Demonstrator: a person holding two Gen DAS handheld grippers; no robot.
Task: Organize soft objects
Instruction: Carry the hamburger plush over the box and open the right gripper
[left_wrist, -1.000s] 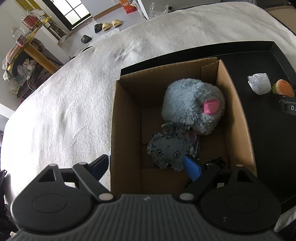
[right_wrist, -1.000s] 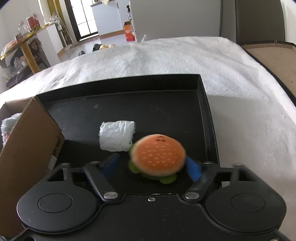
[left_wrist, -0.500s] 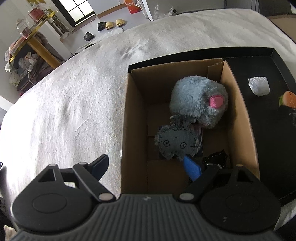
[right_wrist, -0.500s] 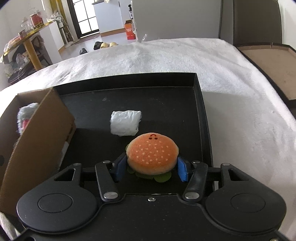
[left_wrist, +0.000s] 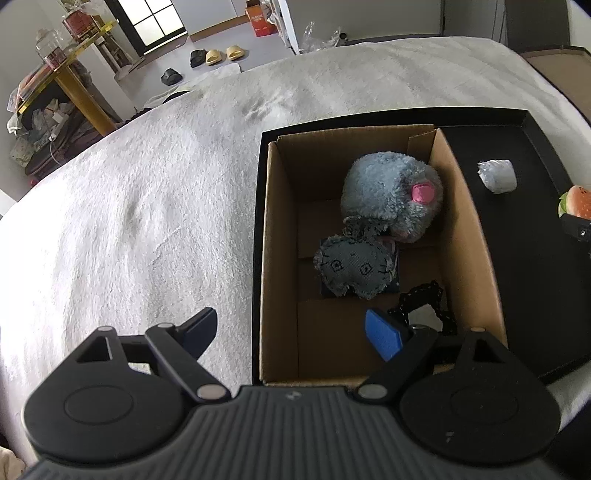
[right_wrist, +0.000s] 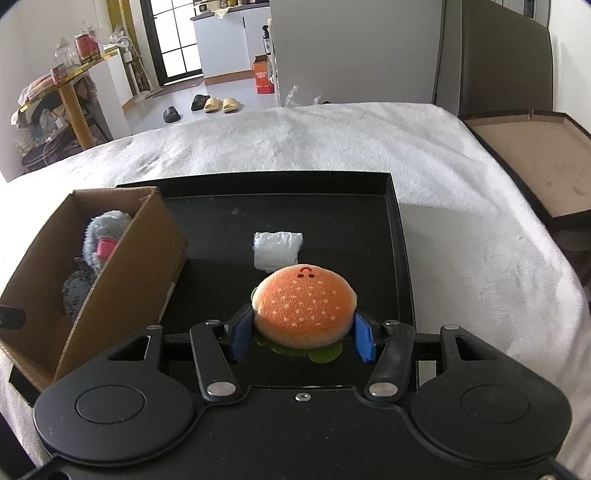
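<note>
My right gripper (right_wrist: 302, 334) is shut on a plush burger toy (right_wrist: 304, 307), held above the black tray (right_wrist: 397, 236). A white crumpled soft bundle (right_wrist: 277, 250) lies on the tray just beyond it. The cardboard box (left_wrist: 469, 236) stands in the tray's left part and holds a fluffy grey plush with a pink spot (left_wrist: 391, 195), a grey denim face toy (left_wrist: 352, 267) and a black lacy piece (left_wrist: 424, 299). My left gripper (left_wrist: 291, 332) hangs open over the box's near left corner, with nothing between its fingers. The burger (left_wrist: 576, 201) shows at the far right of the left wrist view.
The tray sits on a white fuzzy bed cover (left_wrist: 129, 221). A second, brown-lined tray (right_wrist: 535, 158) lies at the bed's right. Beyond the bed are a floor with slippers (right_wrist: 214, 104), a gold table (right_wrist: 70, 92) and cabinets.
My right gripper closed on the burger and lifted it up and back from the tray. My left gripper rose and drew back from the box, staying open.
</note>
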